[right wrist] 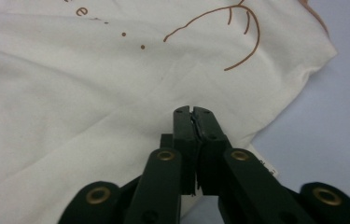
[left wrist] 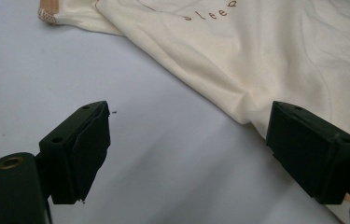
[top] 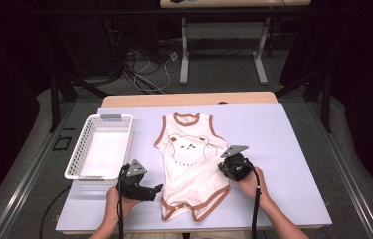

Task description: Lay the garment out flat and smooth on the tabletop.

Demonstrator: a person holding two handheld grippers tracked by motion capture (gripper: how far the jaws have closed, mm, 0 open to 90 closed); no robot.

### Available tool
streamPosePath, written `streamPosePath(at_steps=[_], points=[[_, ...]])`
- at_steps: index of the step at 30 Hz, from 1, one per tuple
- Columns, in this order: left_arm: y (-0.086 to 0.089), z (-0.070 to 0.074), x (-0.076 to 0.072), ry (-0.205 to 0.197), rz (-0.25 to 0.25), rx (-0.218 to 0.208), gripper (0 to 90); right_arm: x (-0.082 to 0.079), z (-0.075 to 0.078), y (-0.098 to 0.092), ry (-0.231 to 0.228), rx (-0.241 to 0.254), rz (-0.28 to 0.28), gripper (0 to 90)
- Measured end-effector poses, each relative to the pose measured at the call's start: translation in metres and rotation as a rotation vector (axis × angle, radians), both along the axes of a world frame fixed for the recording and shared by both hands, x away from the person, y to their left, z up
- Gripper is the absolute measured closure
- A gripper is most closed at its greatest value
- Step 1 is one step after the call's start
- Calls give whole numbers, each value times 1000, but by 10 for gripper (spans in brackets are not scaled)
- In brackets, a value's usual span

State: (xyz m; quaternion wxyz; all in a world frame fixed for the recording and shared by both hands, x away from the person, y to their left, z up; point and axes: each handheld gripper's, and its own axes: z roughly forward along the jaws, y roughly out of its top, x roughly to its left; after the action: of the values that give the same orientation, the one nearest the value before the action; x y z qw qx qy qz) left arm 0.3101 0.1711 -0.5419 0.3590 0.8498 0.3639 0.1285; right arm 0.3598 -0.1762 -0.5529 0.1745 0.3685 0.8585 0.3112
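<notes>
A cream baby bodysuit [top: 191,169] with brown trim and a bear print lies flat on the pale table [top: 283,164], neck away from me. My left gripper [top: 157,189] rests by its lower left edge. In the left gripper view its jaws stand wide open [left wrist: 191,116] over bare table, and the right-hand jaw overlaps the bodysuit's hem [left wrist: 256,51]. My right gripper [top: 222,167] sits at the garment's right side. In the right gripper view [right wrist: 192,112] its jaws are pressed together at the edge of the bodysuit [right wrist: 70,93], pinching the cloth.
A white mesh basket [top: 116,116] stands empty at the table's left, just beyond my left hand. A small white label [right wrist: 267,166] pokes out from the garment's edge beside the right jaws. Floor, cables and another table's legs lie beyond the far edge.
</notes>
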Motion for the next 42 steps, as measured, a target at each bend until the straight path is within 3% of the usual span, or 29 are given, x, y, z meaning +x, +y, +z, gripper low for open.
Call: streamPosePath(at_steps=[1,2,5,10,11,13,16,23,26,29,35,42], points=[[0,0,0,-2,1,-1,141,0,-1,0,-15,15,-7,900],[0,0,0,-2,3,-2,142,0,0,-1,-13,-12,-12,900],[0,0,1,0,3,-1,142,2,0,-5,-36,-15,-29,900],[0,-1,1,2,1,4,144,5,1,-13,-31,-8,-66,900],[0,-1,1,-5,5,2,144,5,2,-14,-31,0,-65,871],[1,-1,1,9,7,-1,143,5,3,-13,-31,40,-57,720],[2,-1,2,3,12,-12,124,3,8,-11,-14,57,-36,575],[1,-2,2,-3,15,-11,103,-3,8,5,28,82,69,366],[2,-1,2,9,11,-12,101,-5,6,12,38,70,83,403],[2,-1,2,9,8,-11,101,-5,0,17,38,39,104,547],[1,-3,2,7,8,-6,100,-5,-2,18,33,55,90,869],[1,-3,2,17,5,-3,100,-7,0,18,9,24,81,900]])
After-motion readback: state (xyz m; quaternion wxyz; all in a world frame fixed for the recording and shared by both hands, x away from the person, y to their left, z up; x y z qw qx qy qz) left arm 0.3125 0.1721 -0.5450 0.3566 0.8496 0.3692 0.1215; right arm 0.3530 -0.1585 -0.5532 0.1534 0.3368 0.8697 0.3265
